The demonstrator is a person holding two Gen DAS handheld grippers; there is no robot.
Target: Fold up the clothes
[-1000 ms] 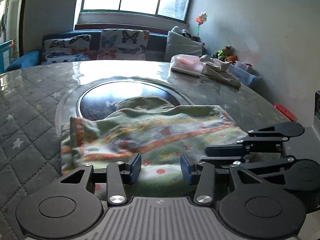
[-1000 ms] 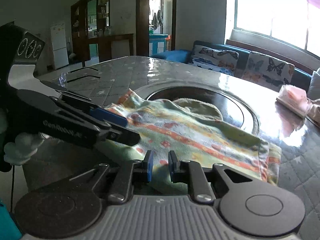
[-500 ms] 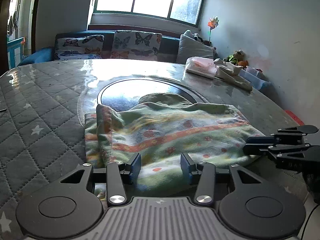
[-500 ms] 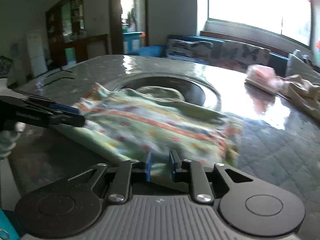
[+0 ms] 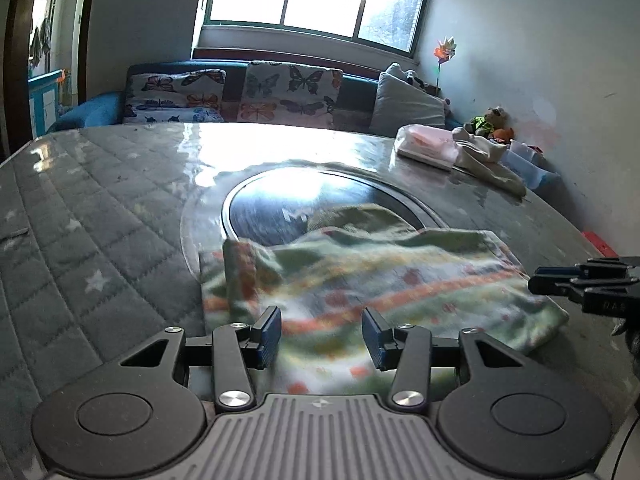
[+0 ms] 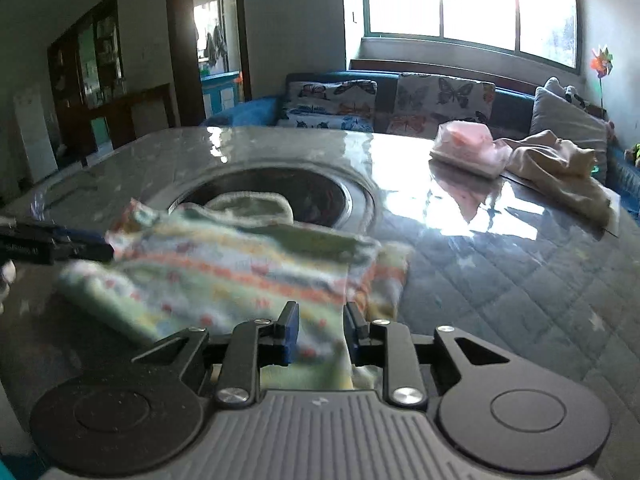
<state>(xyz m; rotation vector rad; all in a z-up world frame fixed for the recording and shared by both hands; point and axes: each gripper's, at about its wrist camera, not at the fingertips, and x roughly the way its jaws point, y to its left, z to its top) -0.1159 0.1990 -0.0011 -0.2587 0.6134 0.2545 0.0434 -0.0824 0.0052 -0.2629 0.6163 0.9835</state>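
A green patterned garment with orange stripes (image 5: 380, 280) lies folded on the quilted grey table, partly over a dark round inset (image 5: 280, 208). My left gripper (image 5: 322, 336) is open, its jaws above the garment's near left edge. My right gripper (image 6: 318, 330) is open, jaws wide, over the garment's (image 6: 240, 264) near right edge; cloth shows between the fingers, not pinched. The right gripper also shows in the left wrist view (image 5: 580, 284), at the garment's right end. The left gripper shows in the right wrist view (image 6: 56, 244) at the left end.
A pink folded stack (image 6: 466, 146) and a crumpled beige garment (image 6: 560, 168) lie at the table's far right. A sofa with butterfly cushions (image 5: 248, 92) stands behind the table. The table's quilted cover (image 5: 80, 240) spreads to the left.
My right gripper has opened, from nearly shut to wide jaws. Both grippers have swung outward and drawn back along the garment's near edge. The garment lies flatter.
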